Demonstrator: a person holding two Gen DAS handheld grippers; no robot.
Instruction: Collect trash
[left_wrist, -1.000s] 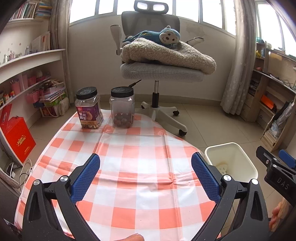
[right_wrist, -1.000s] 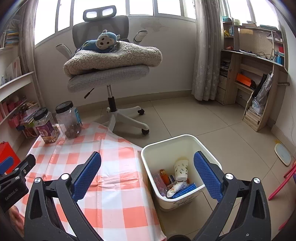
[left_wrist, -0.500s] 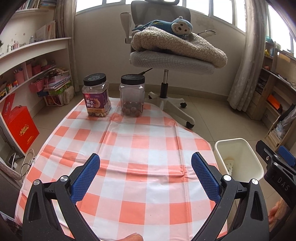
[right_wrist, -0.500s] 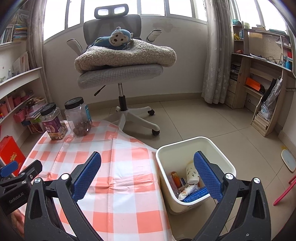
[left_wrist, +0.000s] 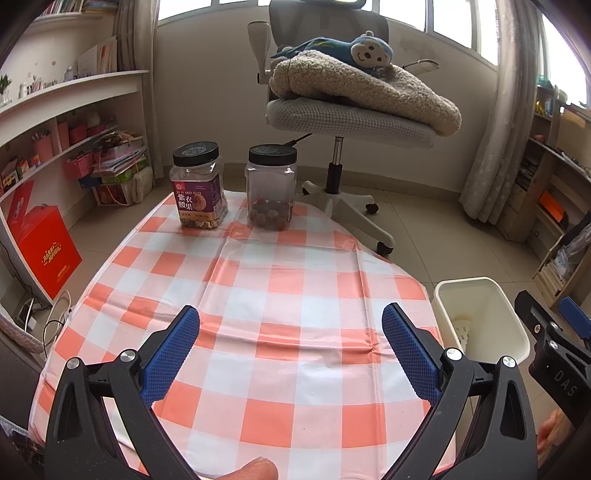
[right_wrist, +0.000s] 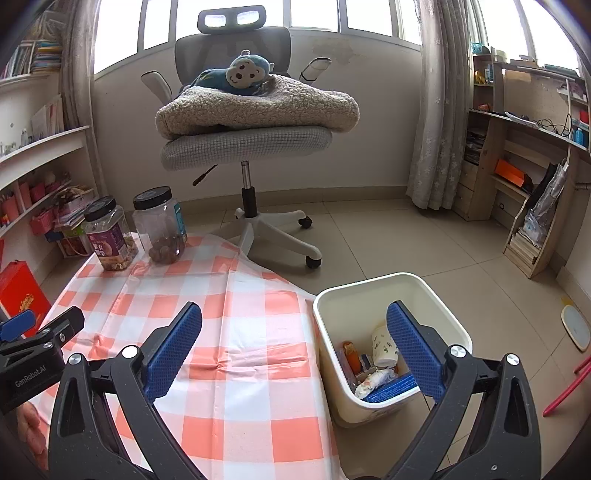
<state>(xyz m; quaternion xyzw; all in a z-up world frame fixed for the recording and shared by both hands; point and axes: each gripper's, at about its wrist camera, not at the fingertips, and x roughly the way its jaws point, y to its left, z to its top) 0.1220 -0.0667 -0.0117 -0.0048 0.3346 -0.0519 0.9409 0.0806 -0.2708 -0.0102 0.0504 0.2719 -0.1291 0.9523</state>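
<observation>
The left gripper (left_wrist: 290, 334) is spread wide and holds nothing; it hangs over the checked tablecloth (left_wrist: 258, 295), on which no loose trash is visible. The right gripper (right_wrist: 293, 330) is likewise spread and empty, positioned over the table's right edge. The white bin (right_wrist: 447, 310) stands on the floor, just beside that edge, directly below and forward of the right gripper; the right hand is therefore the nearer one. The bin contains a paper cup (right_wrist: 384, 345), an orange wrapper (right_wrist: 350, 356), a crumpled white piece (right_wrist: 373, 380) and a flat blue pack (right_wrist: 391, 387). Two black-lidded jars (left_wrist: 236, 188) stand upright, side by side, at the table's far end; both hold food and appear not to be trash. Collection seems essentially complete.
</observation>
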